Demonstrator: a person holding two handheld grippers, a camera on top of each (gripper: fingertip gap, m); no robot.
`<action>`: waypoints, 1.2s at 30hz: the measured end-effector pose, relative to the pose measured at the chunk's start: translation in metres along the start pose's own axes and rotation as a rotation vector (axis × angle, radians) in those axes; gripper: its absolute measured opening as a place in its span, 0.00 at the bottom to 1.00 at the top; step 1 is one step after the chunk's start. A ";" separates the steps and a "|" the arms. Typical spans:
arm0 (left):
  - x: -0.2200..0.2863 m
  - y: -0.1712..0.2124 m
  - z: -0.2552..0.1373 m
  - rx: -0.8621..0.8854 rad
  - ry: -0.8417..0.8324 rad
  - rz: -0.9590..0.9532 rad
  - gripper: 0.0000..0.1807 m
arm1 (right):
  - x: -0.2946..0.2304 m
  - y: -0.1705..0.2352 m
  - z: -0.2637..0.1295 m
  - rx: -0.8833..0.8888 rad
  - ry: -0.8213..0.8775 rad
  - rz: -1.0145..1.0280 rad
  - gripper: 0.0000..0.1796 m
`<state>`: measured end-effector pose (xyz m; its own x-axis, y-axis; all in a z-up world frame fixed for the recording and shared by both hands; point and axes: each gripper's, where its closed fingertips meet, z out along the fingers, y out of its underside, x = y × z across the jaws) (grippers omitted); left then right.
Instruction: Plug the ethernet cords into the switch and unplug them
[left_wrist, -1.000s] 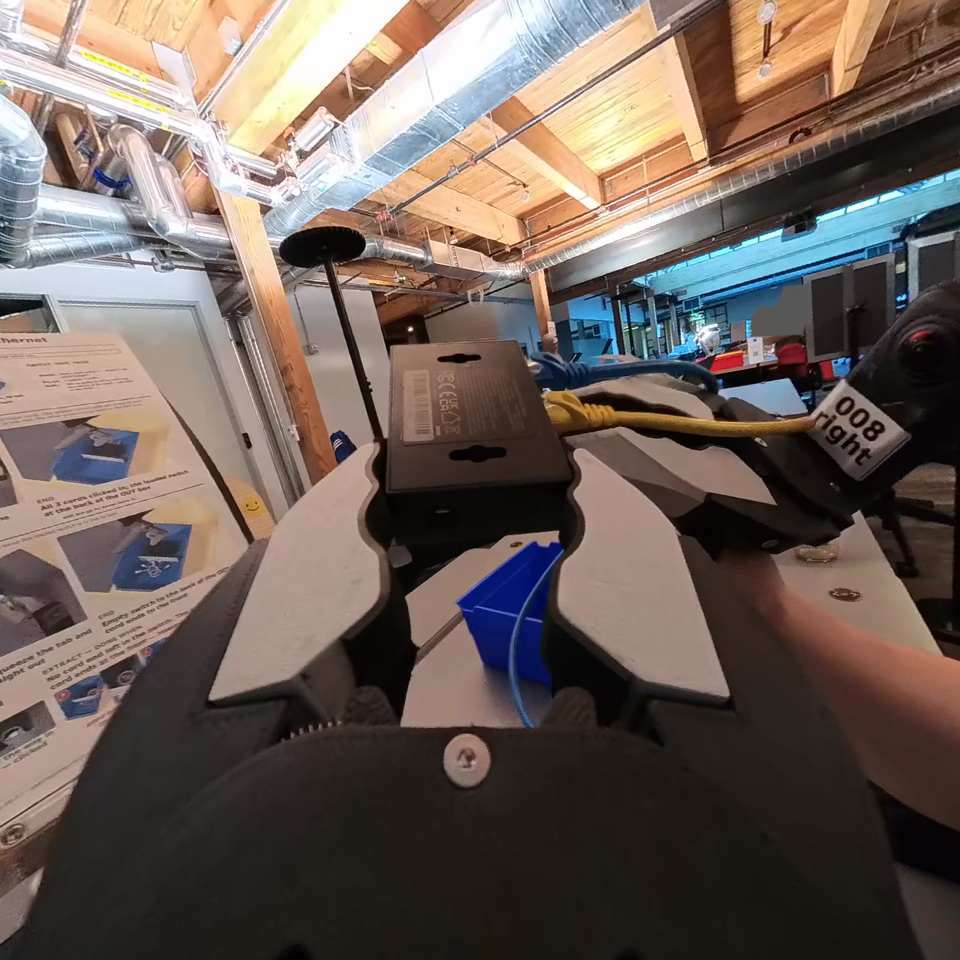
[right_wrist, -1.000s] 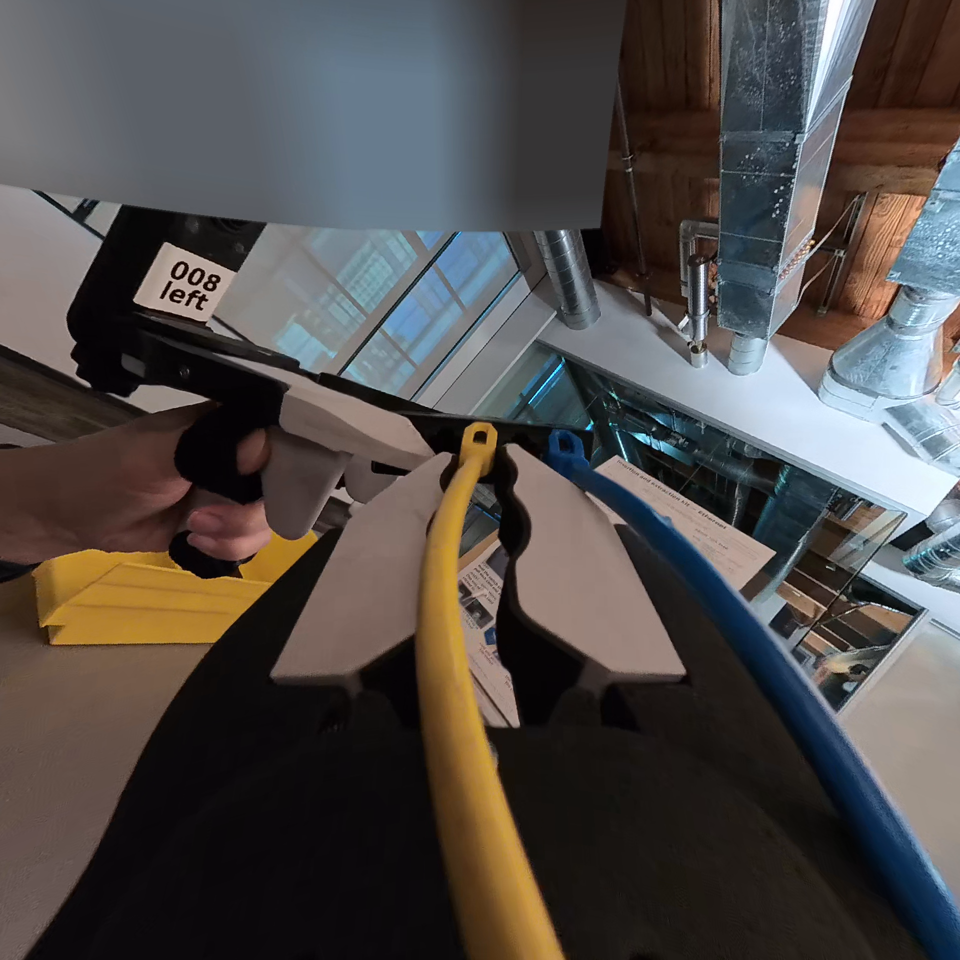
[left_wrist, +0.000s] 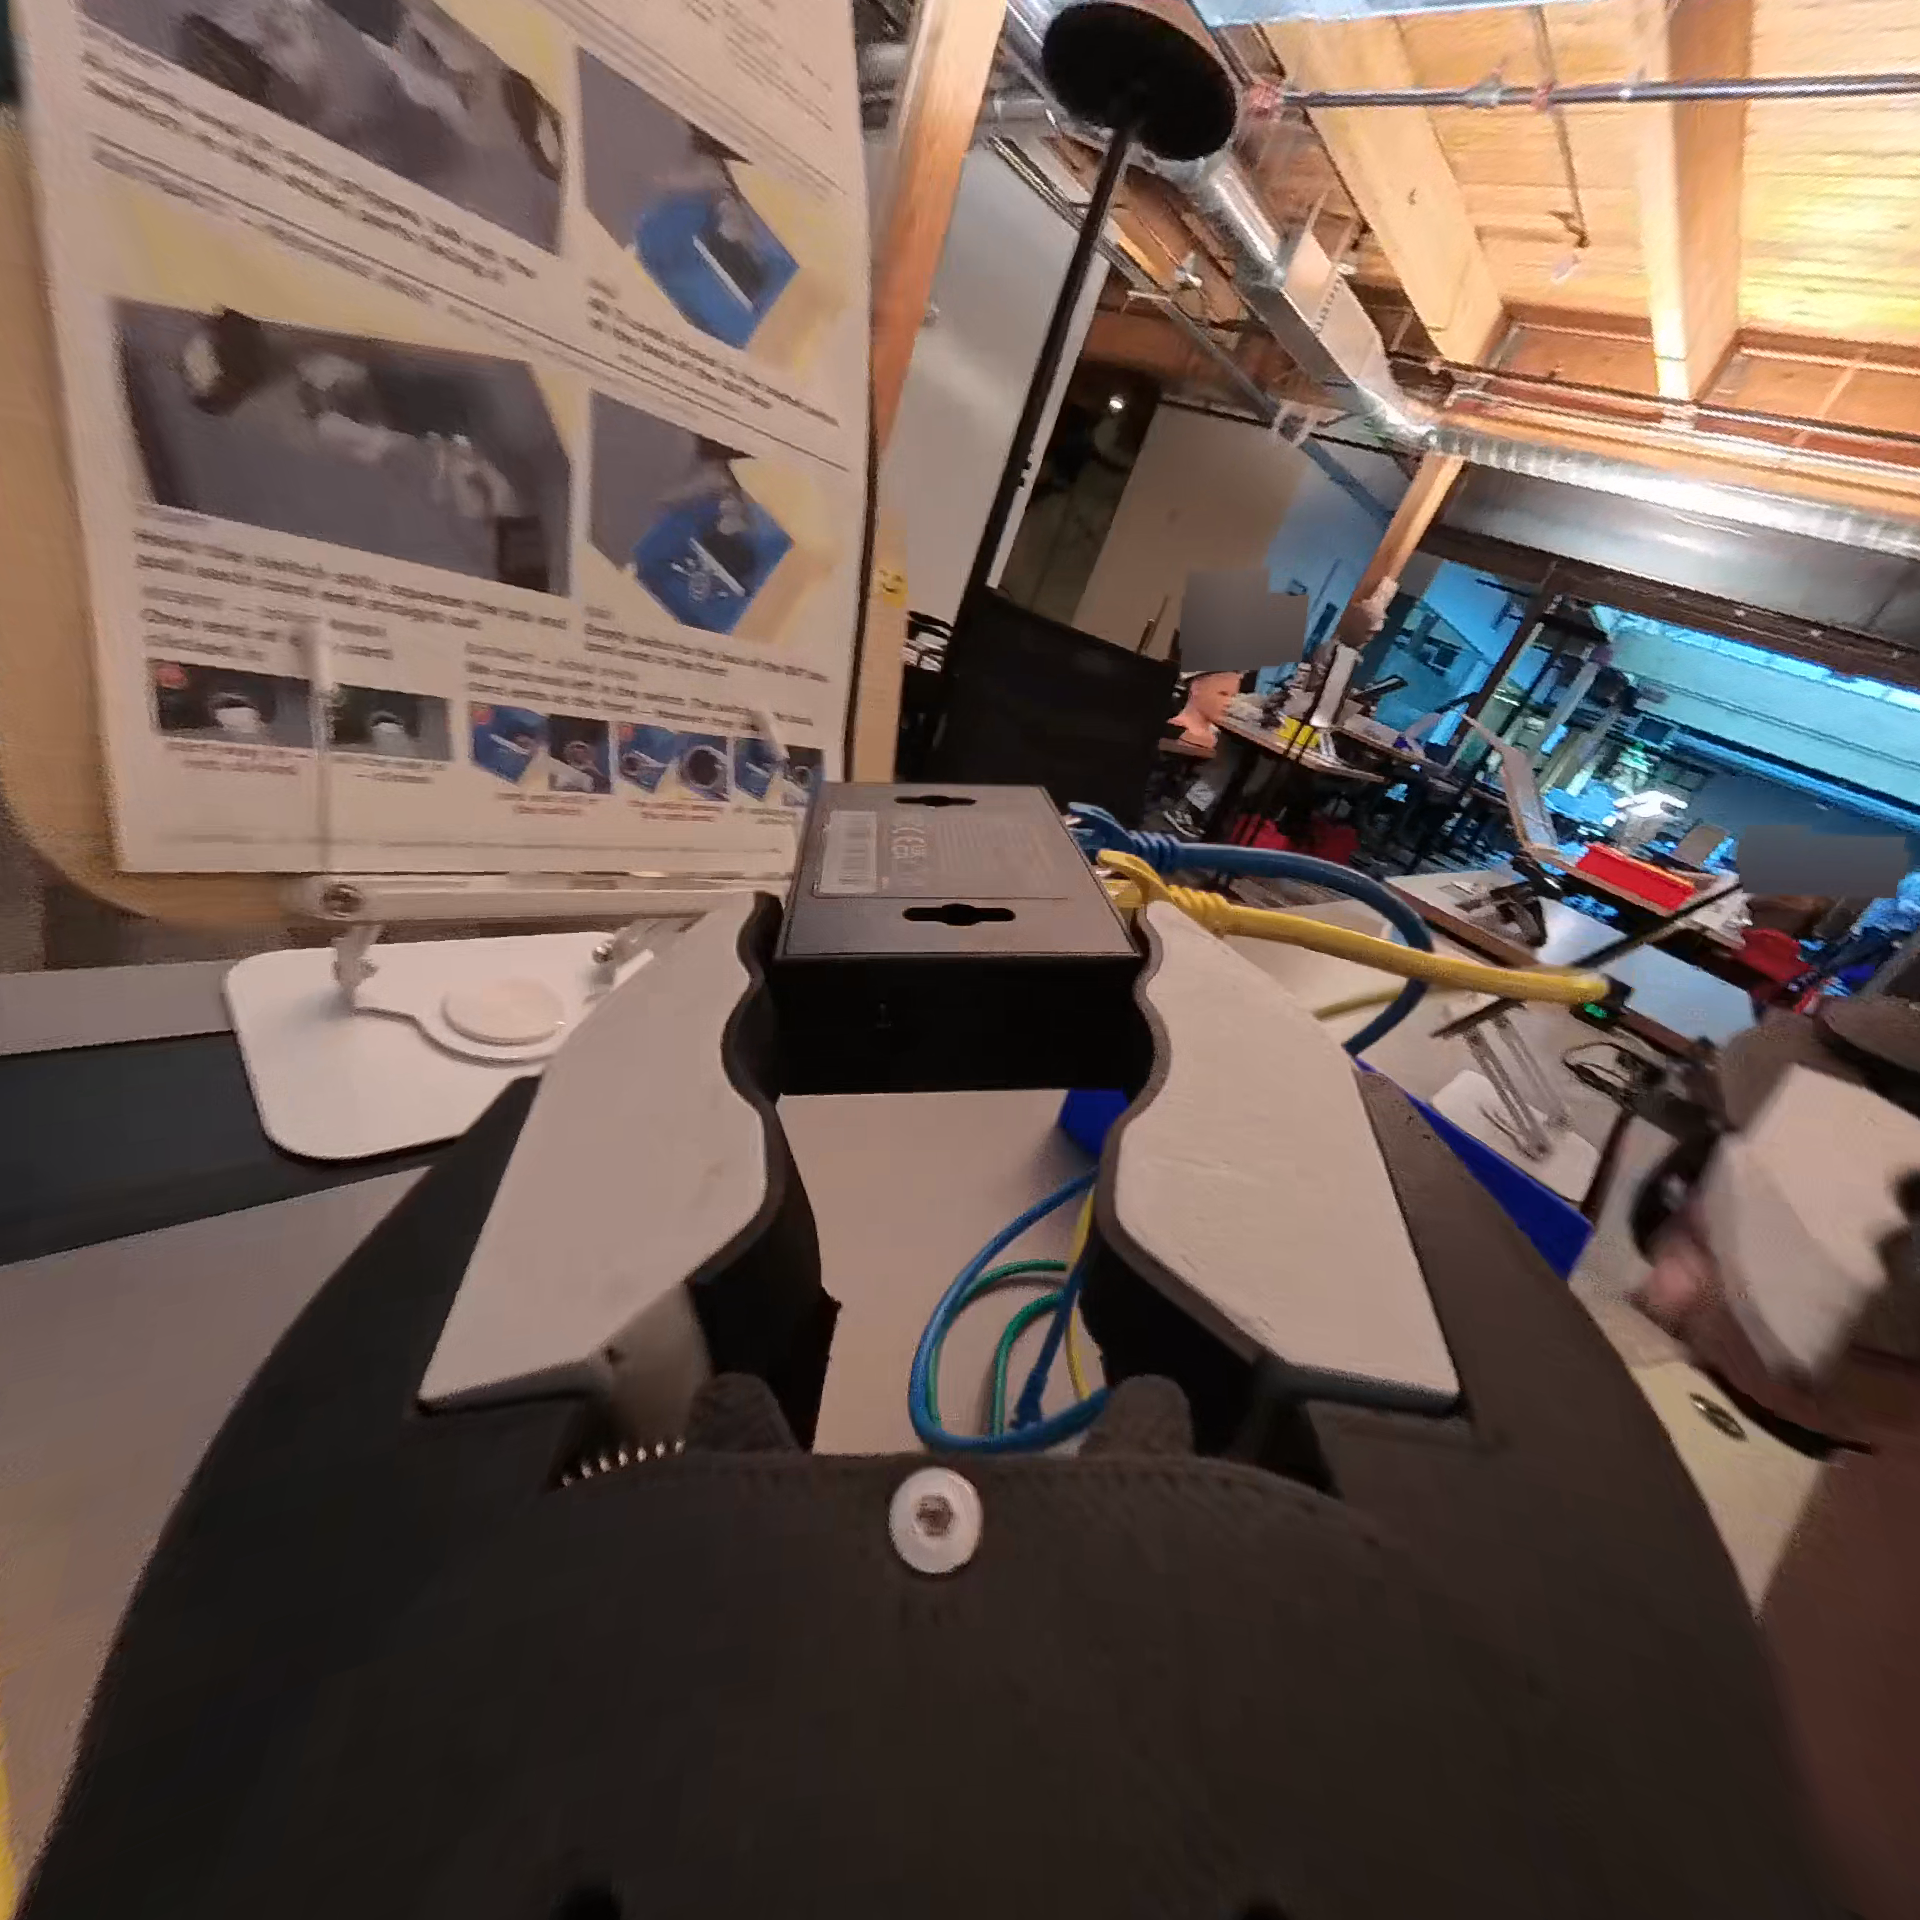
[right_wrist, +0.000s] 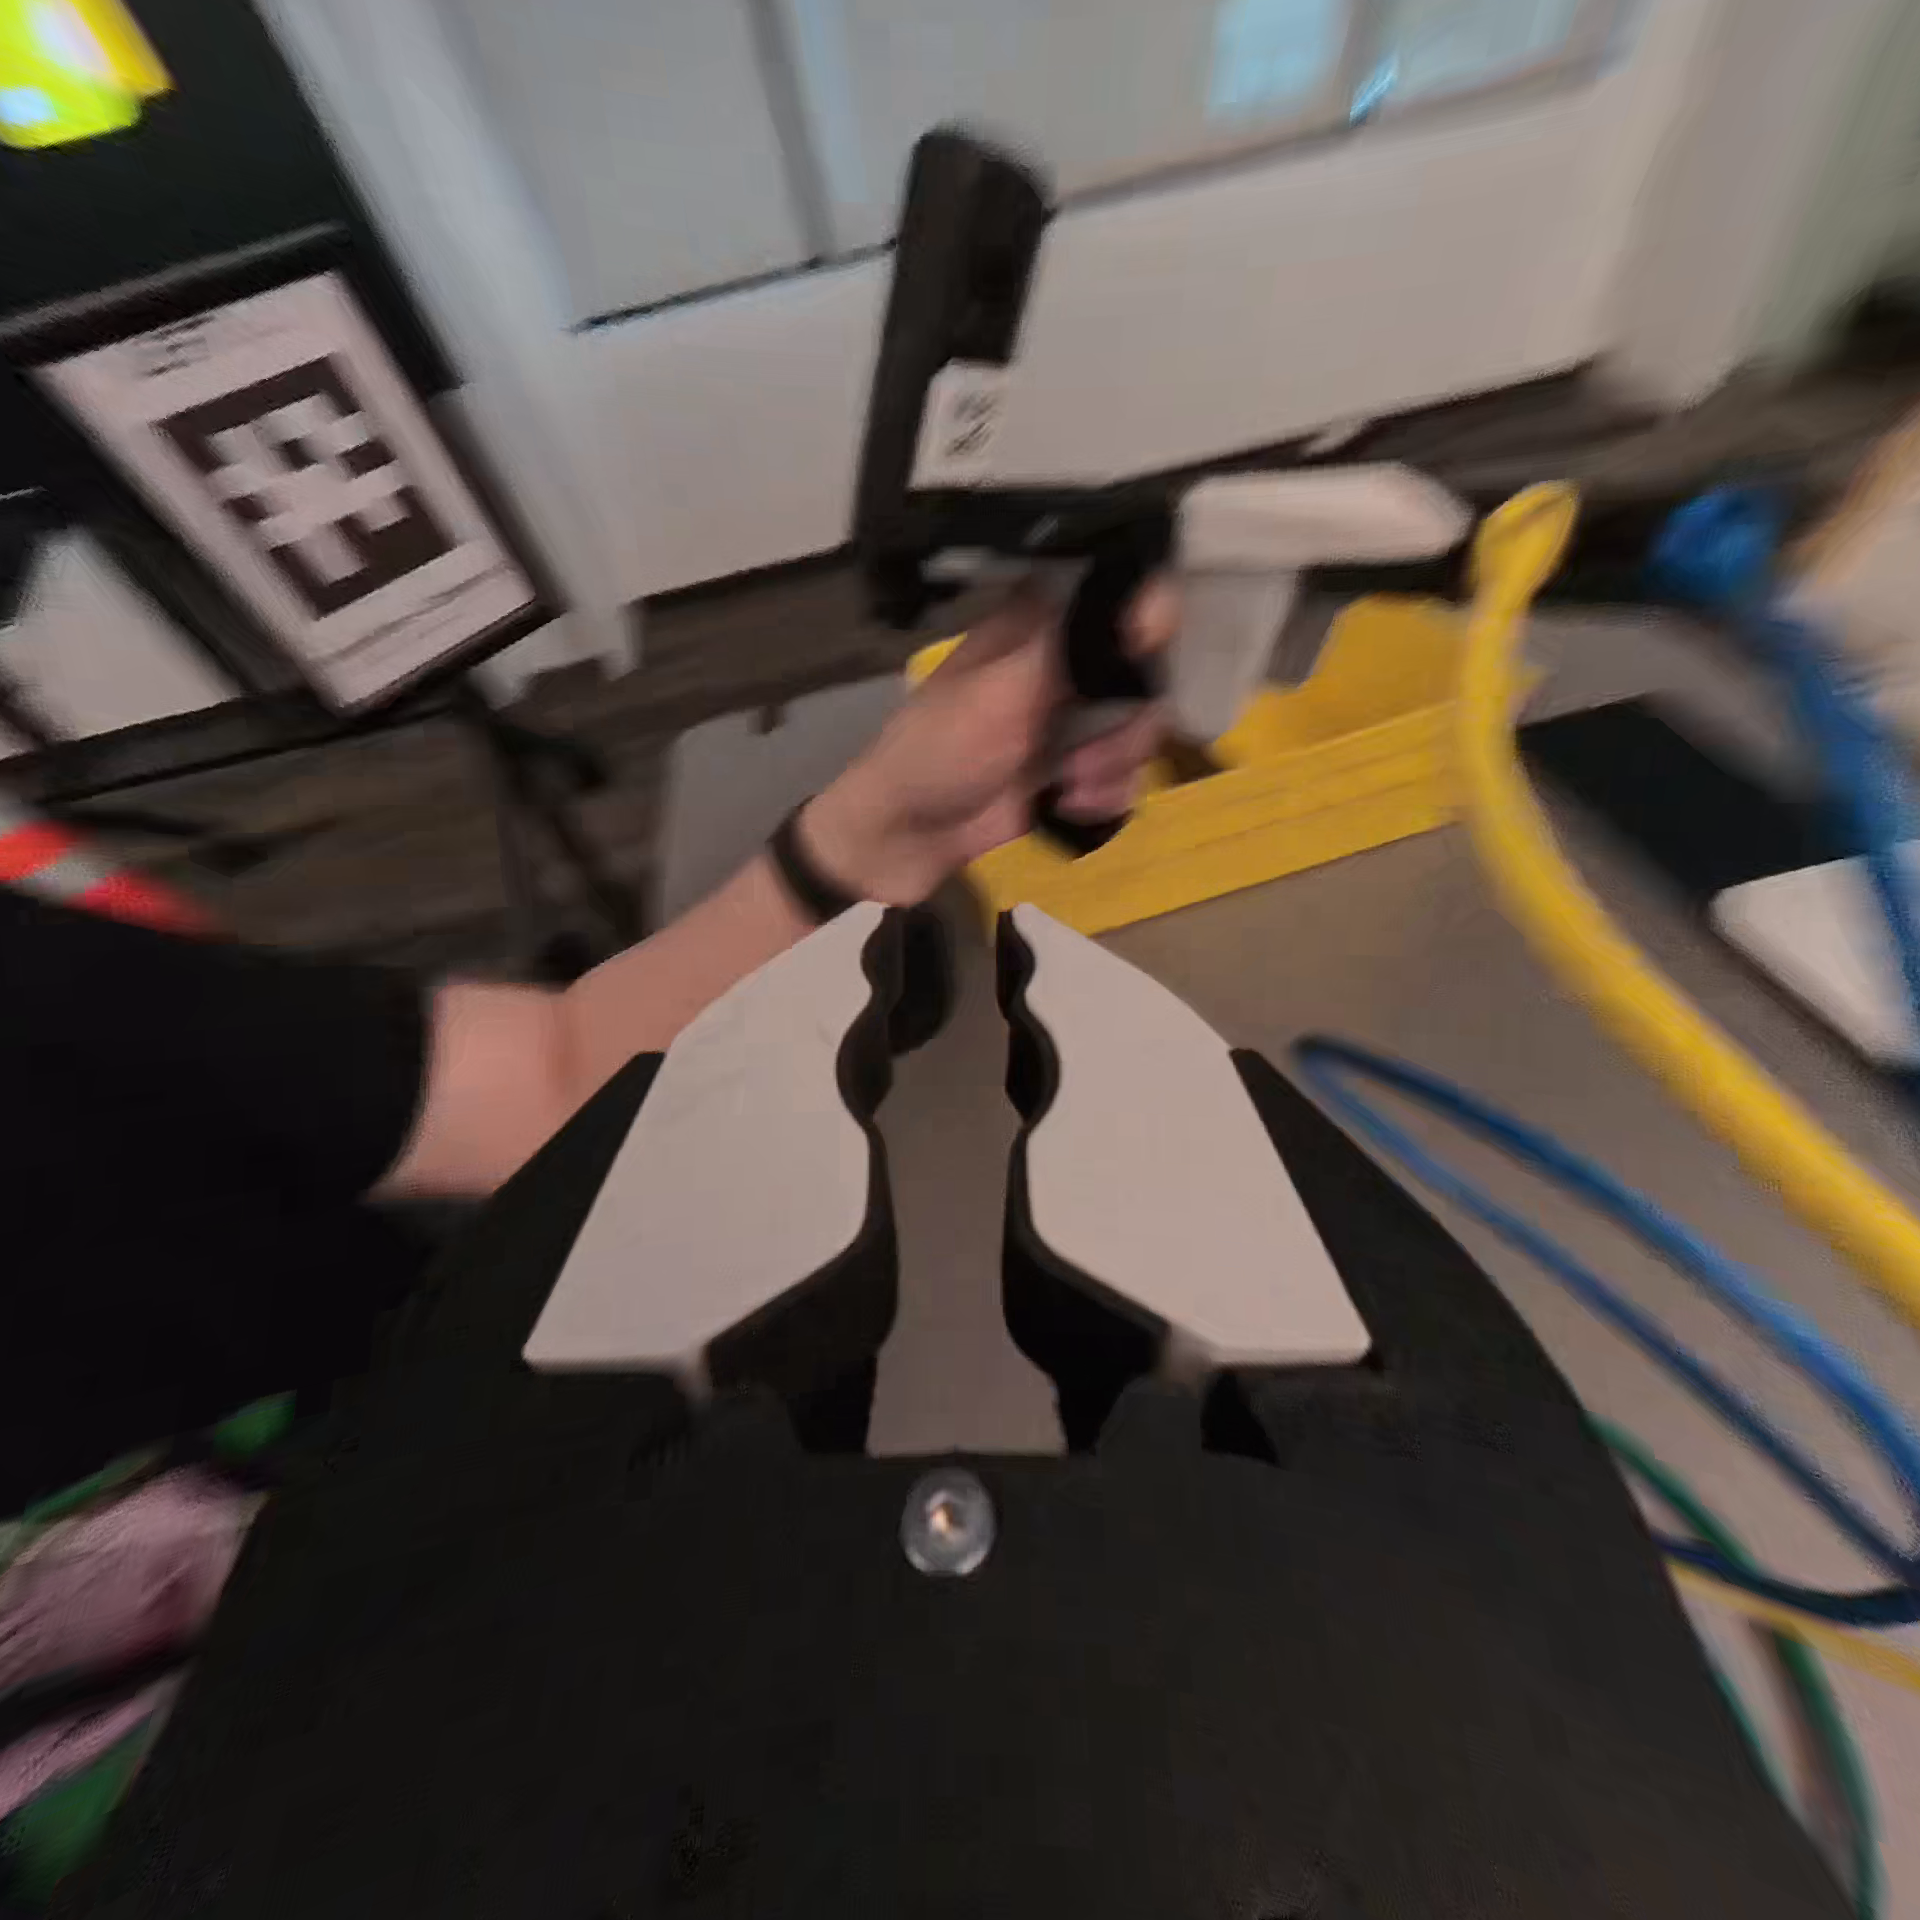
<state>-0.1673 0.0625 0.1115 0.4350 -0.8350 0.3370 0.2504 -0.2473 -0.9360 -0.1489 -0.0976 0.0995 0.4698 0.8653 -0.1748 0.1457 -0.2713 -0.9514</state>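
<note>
In the left wrist view my left gripper (left_wrist: 945, 966) is shut on the black switch (left_wrist: 940, 883) and holds it above the grey table (left_wrist: 208, 1382). A blue cord (left_wrist: 1247, 862) and a yellow cord (left_wrist: 1340, 945) run into the switch's right side. A thin green cord (left_wrist: 1013, 1340) loops on the table below. My right gripper (right_wrist: 945, 935) is open and empty, back from the switch; it shows blurred at the right edge of the left wrist view (left_wrist: 1766, 1236). The right wrist view shows the yellow cord (right_wrist: 1558, 935), the blue cord (right_wrist: 1766, 623) and the hand-held left gripper (right_wrist: 1039, 623).
An instruction board (left_wrist: 447, 416) on a white stand (left_wrist: 405, 1049) rises at the table's far left. A blue bin (left_wrist: 1475, 1174) sits under the cords. A yellow bin (right_wrist: 1247, 810) stands behind the left hand. A marker board (right_wrist: 301, 488) leans at the left.
My right gripper has let go of the yellow cord, opened and pulled back. The left gripper has tipped down with the switch. Both cords stay in the switch.
</note>
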 end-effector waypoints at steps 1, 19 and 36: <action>-0.002 -0.004 -0.005 0.001 -0.011 0.016 0.34 | -0.015 0.009 -0.002 -0.078 -0.079 0.011 0.10; -0.034 -0.018 -0.024 0.013 -0.341 0.193 0.34 | 0.077 0.112 -0.062 -0.689 0.286 -0.299 0.15; 0.004 -0.151 -0.213 0.663 -0.223 0.066 0.34 | 0.127 0.032 -0.168 -0.119 0.636 -0.263 0.15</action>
<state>-0.3878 -0.0081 0.2327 0.6166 -0.6999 0.3604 0.6612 0.2120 -0.7196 0.0615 -0.0674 0.0890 0.8194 0.5034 0.2742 0.4013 -0.1623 -0.9014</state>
